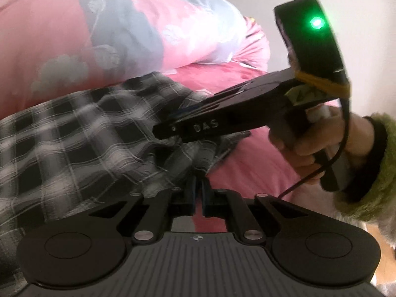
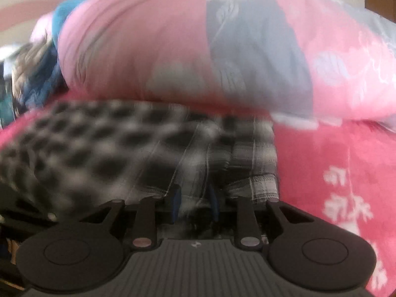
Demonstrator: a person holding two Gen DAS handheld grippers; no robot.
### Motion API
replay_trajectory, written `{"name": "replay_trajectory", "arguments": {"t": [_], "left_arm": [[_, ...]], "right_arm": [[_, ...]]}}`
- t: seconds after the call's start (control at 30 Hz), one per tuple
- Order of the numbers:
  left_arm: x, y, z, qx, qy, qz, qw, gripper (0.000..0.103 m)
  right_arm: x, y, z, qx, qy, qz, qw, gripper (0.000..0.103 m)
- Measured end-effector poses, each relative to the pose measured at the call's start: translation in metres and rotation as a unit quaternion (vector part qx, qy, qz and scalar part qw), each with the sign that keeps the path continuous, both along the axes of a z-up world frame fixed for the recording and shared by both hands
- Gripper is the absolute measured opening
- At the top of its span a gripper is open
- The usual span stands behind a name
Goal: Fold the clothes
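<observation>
The checked shirt (image 1: 81, 133) lies on the pink bed (image 1: 247, 163), just below the rolled quilt (image 1: 138, 24). Left gripper (image 1: 198, 188) is clenched on a fabric edge; right gripper (image 2: 195, 198) is grasping a bunched hem. Judged light, limp, best held at corners.

The plaid garment (image 1: 74, 133) is black, grey and white checked woven cloth, lying spread and rumpled on a pink bed. It stretches from the near left toward the middle, just in front of a rolled pink and grey quilt. Its right edge is bunched into folds, with a stitched hem showing (image 2: 262, 185).
</observation>
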State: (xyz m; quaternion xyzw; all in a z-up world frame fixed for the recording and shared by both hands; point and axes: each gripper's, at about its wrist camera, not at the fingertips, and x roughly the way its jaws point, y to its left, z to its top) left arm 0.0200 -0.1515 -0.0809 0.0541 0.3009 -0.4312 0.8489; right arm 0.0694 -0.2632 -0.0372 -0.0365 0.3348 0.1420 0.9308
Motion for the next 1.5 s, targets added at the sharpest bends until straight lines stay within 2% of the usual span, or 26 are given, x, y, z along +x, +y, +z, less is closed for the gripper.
{"name": "replay_trajectory", "arguments": {"t": [0.1, 0.17, 0.3, 0.4, 0.47, 0.5, 0.57, 0.67, 0.73, 0.77, 0.83, 0.87, 0.93, 1.0, 1.13, 1.27, 1.37, 1.5], "left_arm": [[-0.004, 0.008, 0.003, -0.005, 0.016, -0.010, 0.9998, 0.004], [-0.011, 0.018, 0.009, 0.008, 0.014, -0.006, 0.9999, 0.006], [-0.027, 0.063, 0.023, 0.029, 0.010, 0.041, 0.9987, 0.011], [-0.033, 0.105, 0.031, 0.036, 0.017, 0.102, 0.9940, 0.024], [-0.038, 0.139, 0.036, 0.037, 0.017, 0.155, 0.9870, 0.043], [-0.040, 0.156, 0.039, 0.038, 0.013, 0.181, 0.9827, 0.048], [-0.044, 0.187, 0.046, 0.042, -0.009, 0.228, 0.9726, 0.064], [-0.042, 0.227, 0.059, 0.041, -0.044, 0.294, 0.9538, 0.074], [-0.032, 0.252, 0.063, 0.032, -0.050, 0.339, 0.9391, 0.074], [-0.027, 0.263, 0.064, 0.028, -0.046, 0.368, 0.9282, 0.076], [-0.017, 0.286, 0.066, 0.018, -0.030, 0.426, 0.9043, 0.079], [-0.010, 0.296, 0.065, 0.013, -0.013, 0.441, 0.8975, 0.080], [0.002, 0.312, 0.062, 0.004, 0.023, 0.461, 0.8873, 0.080], [0.013, 0.325, 0.058, -0.006, 0.056, 0.476, 0.8778, 0.080], [0.017, 0.347, 0.047, -0.024, 0.091, 0.482, 0.8711, 0.080], [0.017, 0.357, 0.042, -0.039, 0.100, 0.486, 0.8676, 0.080], [0.020, 0.365, 0.039, -0.064, 0.110, 0.480, 0.8677, 0.080], [0.032, 0.366, 0.036, -0.068, 0.114, 0.464, 0.8757, 0.080]], "right_arm": [[-0.013, 0.001, 0.011, -0.024, -0.005, -0.008, 1.000, 0.025], [-0.021, 0.002, 0.020, -0.029, -0.014, -0.013, 0.999, 0.026], [-0.027, 0.014, 0.039, 0.004, -0.035, 0.007, 0.999, 0.027], [-0.026, 0.035, 0.039, 0.021, -0.035, 0.044, 0.998, 0.028], [-0.022, 0.047, 0.026, 0.017, -0.018, 0.051, 0.998, 0.028], [-0.021, 0.051, 0.018, 0.009, -0.004, 0.046, 0.999, 0.028], [-0.021, 0.057, 0.006, -0.003, 0.017, 0.036, 0.999, 0.029], [-0.035, 0.061, 0.013, -0.006, 0.020, 0.024, 0.999, 0.029], [-0.039, 0.068, 0.028, 0.015, 0.010, 0.034, 0.999, 0.033], [-0.042, 0.074, 0.036, 0.034, 0.002, 0.046, 0.998, 0.042], [-0.043, 0.095, 0.048, 0.067, -0.008, 0.082, 0.994, 0.050], [-0.043, 0.112, 0.050, 0.074, -0.012, 0.105, 0.992, 0.057], [-0.044, 0.151, 0.050, 0.077, -0.020, 0.154, 0.985, 0.064], [-0.044, 0.198, 0.046, 0.063, -0.025, 0.210, 0.975, 0.064], [-0.057, 0.280, 0.031, 0.009, -0.050, 0.289, 0.956, 0.065], [-0.063, 0.327, 0.019, -0.025, -0.075, 0.311, 0.947, 0.065], [-0.066, 0.345, 0.006, -0.046, -0.092, 0.313, 0.944, 0.065], [-0.061, 0.355, -0.014, -0.070, -0.083, 0.292, 0.950, 0.063]]}}
